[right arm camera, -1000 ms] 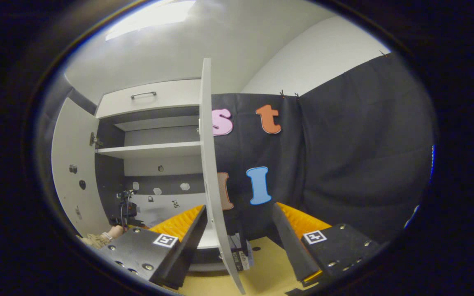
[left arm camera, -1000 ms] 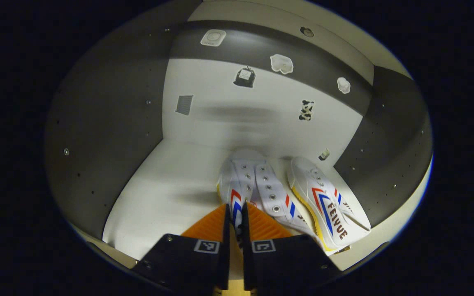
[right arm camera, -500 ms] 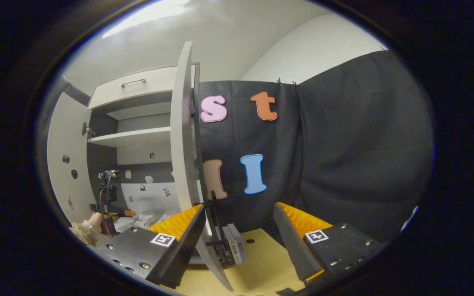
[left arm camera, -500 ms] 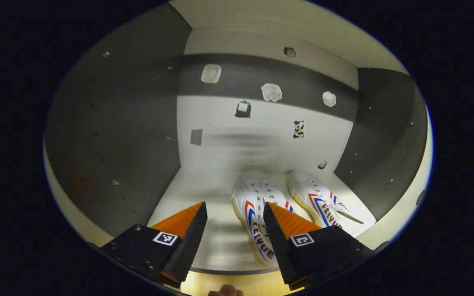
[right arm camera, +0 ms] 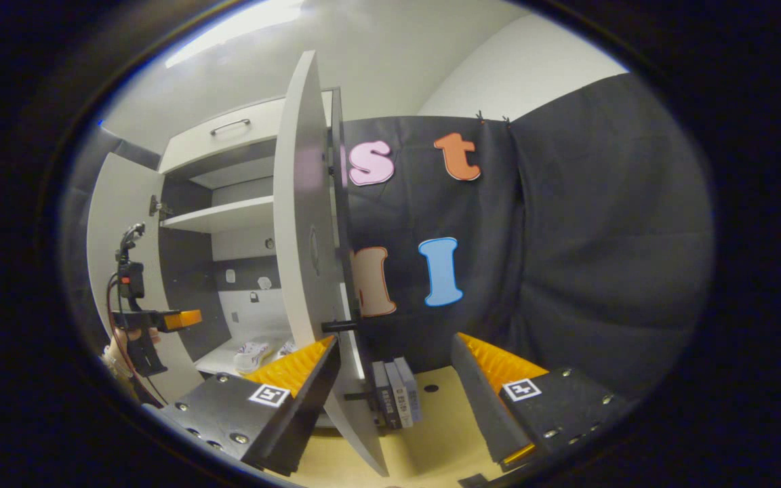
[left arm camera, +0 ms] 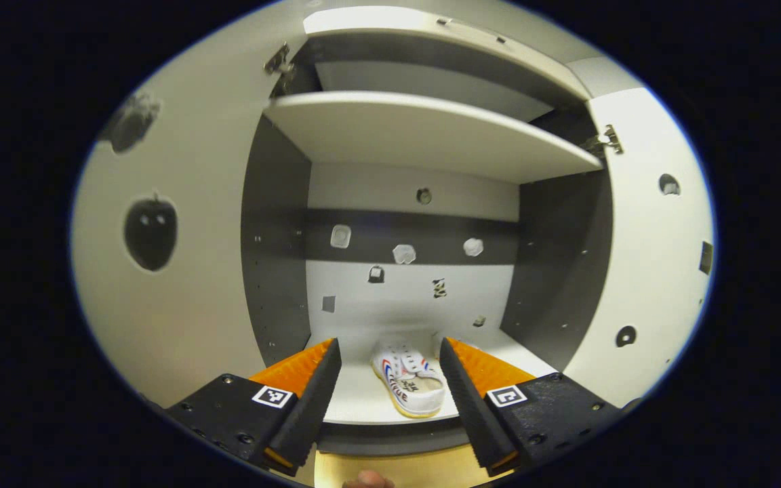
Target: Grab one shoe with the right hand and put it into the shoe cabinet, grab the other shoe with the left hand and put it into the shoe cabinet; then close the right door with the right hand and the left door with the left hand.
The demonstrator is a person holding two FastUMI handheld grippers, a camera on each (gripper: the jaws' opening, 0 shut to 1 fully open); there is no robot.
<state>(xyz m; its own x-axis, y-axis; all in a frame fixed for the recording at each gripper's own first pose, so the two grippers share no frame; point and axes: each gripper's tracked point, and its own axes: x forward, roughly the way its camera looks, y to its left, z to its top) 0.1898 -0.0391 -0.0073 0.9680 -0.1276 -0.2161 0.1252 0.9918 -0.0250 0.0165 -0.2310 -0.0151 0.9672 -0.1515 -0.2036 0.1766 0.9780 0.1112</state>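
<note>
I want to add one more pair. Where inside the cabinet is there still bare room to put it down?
The bottom shelf is bare on its left part, between the dark left side wall and the white shoe. The upper shelf shows nothing at its front edge. The right part is crowded: the shoes lie there.

second shoe (behind finger) mostly hidden

Right door before right claw
</note>
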